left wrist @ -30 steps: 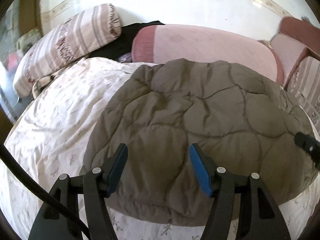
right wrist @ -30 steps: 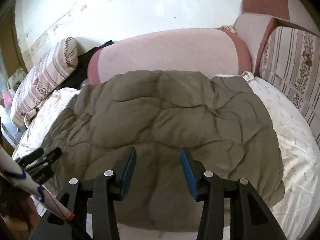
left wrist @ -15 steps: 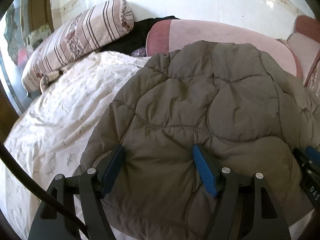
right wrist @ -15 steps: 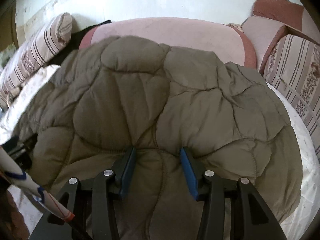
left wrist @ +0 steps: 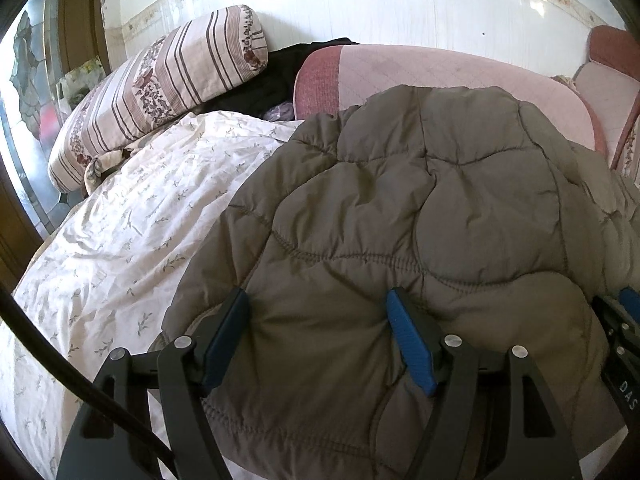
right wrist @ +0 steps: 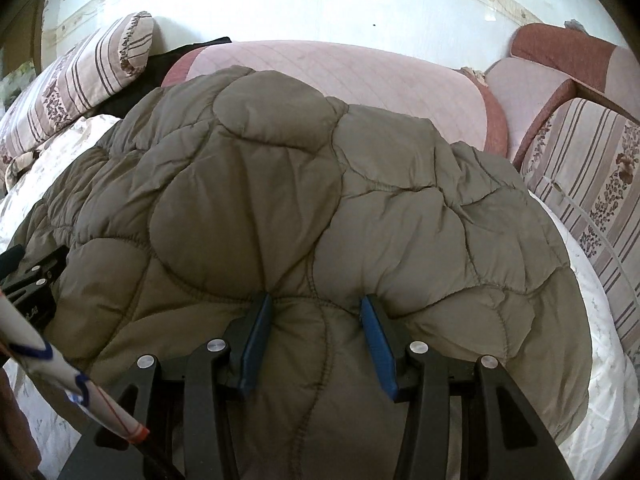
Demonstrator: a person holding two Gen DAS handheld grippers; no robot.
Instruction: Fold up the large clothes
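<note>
Folding step: both grippers' jaws spread, straddling quilted jacket (left wrist: 400, 220) hem.
Left gripper (left wrist: 316, 328): unclosed.
Right gripper (right wrist: 316, 328): unclosed.
Next: likely pinch, carry forward.

Both wrist fisheyes sit low and very near the quilted jacket (left wrist: 400, 240), facing across the bed (left wrist: 120, 240) toward the white wall (left wrist: 400, 0). Left view: own fingers (left wrist: 412, 344) at bottom of frame, right gripper (left wrist: 624, 320) at right edge. Right view: left gripper (right wrist: 32, 276) at left edge. Shared: jacket, striped pillow (right wrist: 76, 80), pink bolster (right wrist: 360, 76), wall.
</note>
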